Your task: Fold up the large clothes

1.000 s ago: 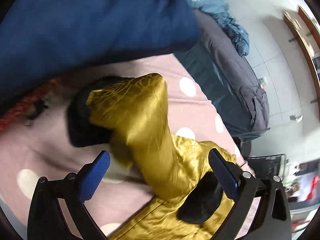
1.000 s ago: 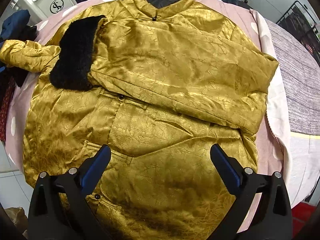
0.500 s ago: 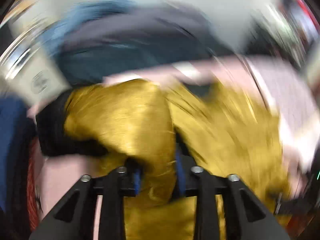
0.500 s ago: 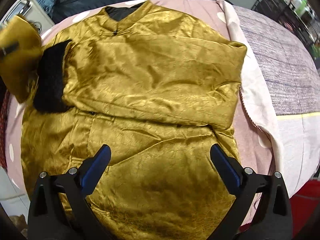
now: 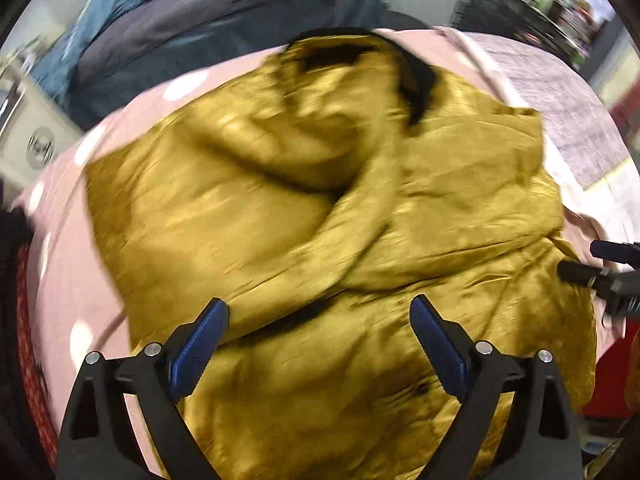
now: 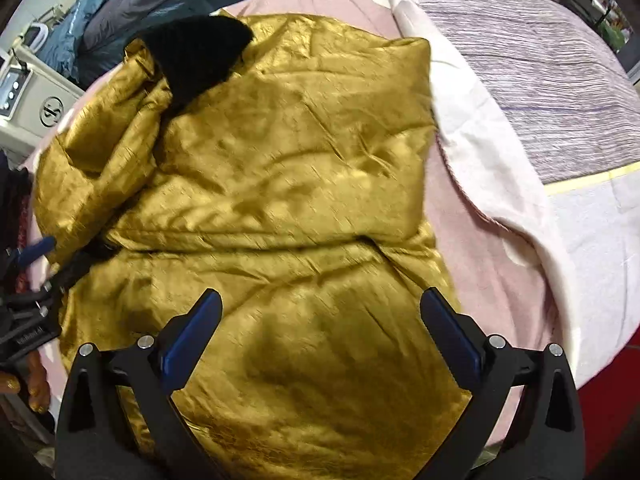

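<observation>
1. One gold jacket (image 6: 280, 184) lies on the pink bed (image 6: 480, 264), with both sleeves folded across it.
2. Two grippers, left gripper (image 5: 318, 336) and right gripper (image 6: 320, 326), hover over the jacket with fingers spread, gripping nothing.

Bare pink sheet (image 6: 480, 264) lies at three o'clock of the gold jacket (image 6: 280, 184) (room to pass); a white appliance (image 6: 36, 116) crowds ten o'clock.

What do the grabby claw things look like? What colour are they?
Each gripper, left gripper and right gripper, is a black plastic frame shaped like a V, dotted with shiny silver screws. Its two fingers carry bright blue ridged pads. No cables show.
</observation>
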Demonstrator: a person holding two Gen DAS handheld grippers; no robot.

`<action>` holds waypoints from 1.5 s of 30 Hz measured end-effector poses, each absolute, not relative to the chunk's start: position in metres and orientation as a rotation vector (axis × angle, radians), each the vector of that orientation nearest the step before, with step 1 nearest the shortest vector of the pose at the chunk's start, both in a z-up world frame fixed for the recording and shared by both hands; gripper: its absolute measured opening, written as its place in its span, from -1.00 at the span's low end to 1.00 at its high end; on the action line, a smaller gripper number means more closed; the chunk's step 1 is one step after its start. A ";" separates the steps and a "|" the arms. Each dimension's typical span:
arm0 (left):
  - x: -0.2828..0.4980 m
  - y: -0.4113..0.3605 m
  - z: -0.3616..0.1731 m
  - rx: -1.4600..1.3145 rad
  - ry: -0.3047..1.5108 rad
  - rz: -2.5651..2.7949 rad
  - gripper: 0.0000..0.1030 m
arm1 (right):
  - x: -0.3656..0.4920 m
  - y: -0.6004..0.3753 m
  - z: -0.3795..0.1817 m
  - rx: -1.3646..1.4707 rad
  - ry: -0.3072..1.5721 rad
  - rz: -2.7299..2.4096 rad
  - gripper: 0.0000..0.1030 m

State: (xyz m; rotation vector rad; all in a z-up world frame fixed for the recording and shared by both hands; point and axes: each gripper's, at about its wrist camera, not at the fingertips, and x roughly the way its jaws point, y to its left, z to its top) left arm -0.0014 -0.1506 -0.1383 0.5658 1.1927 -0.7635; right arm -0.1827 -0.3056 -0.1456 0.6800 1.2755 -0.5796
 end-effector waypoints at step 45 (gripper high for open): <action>0.030 -0.015 -0.126 0.193 1.327 -0.421 0.75 | -0.105 -0.331 -0.088 0.478 1.203 -0.600 -0.82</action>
